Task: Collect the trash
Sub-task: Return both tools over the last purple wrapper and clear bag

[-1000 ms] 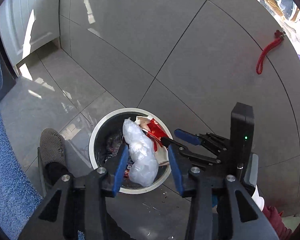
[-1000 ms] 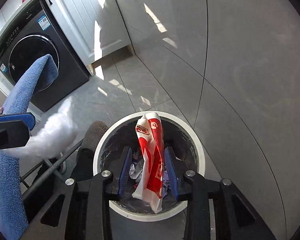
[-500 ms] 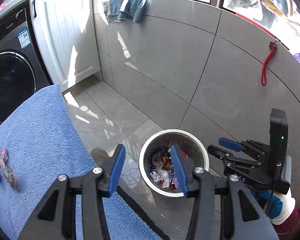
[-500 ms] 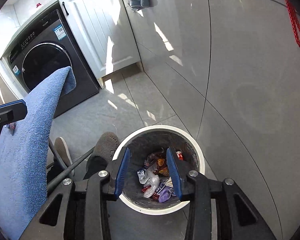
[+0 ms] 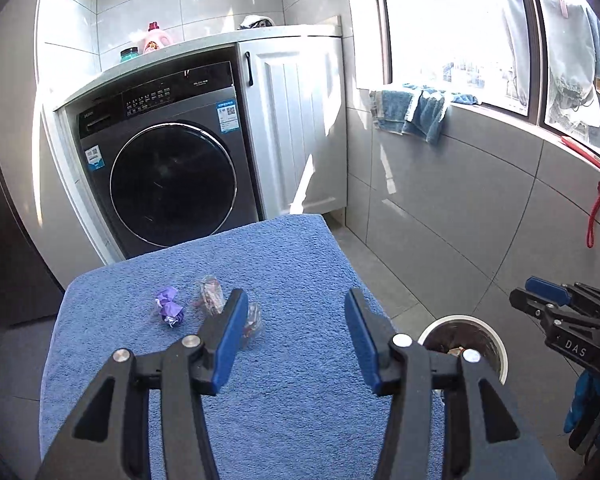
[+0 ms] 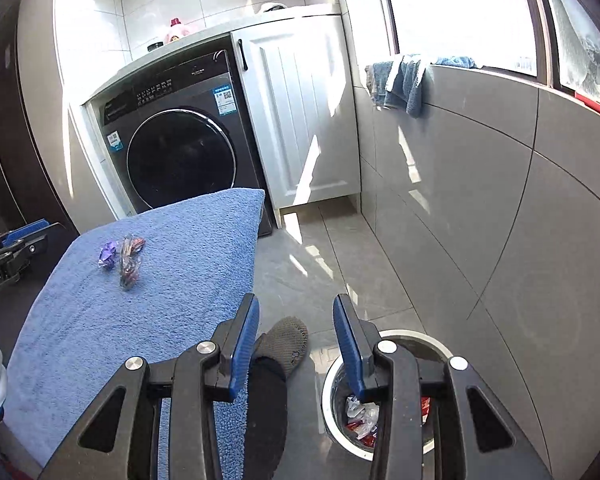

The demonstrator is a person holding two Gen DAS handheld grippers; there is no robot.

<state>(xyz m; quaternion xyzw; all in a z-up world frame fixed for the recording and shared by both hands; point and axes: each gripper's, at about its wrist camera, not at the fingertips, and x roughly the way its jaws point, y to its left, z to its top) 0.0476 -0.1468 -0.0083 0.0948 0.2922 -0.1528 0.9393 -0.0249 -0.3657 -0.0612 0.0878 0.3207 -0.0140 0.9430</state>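
A blue towel-covered table (image 5: 292, 272) (image 6: 172, 248) carries a crumpled purple wrapper (image 5: 169, 307) (image 6: 108, 254) and clear candy wrappers (image 5: 211, 294) (image 6: 129, 258). My left gripper (image 5: 294, 332) is open and empty above the table, its left finger just in front of a clear wrapper (image 5: 254, 318). My right gripper (image 6: 296, 340) is open and empty, raised above the floor between the table edge and the white-rimmed trash bin (image 6: 416, 338) (image 5: 496, 344). The bin holds several wrappers (image 6: 360, 416).
A dark washing machine (image 5: 172, 184) and a white cabinet (image 5: 300, 128) stand behind the table. A grey slipper (image 6: 284, 340) is on the floor beside the bin. A tiled wall with a red cord (image 5: 594, 216) is on the right.
Both grippers have let go of their trash into the bin and lifted away. The left one swung over to the table; the right one tilted up from the bin.
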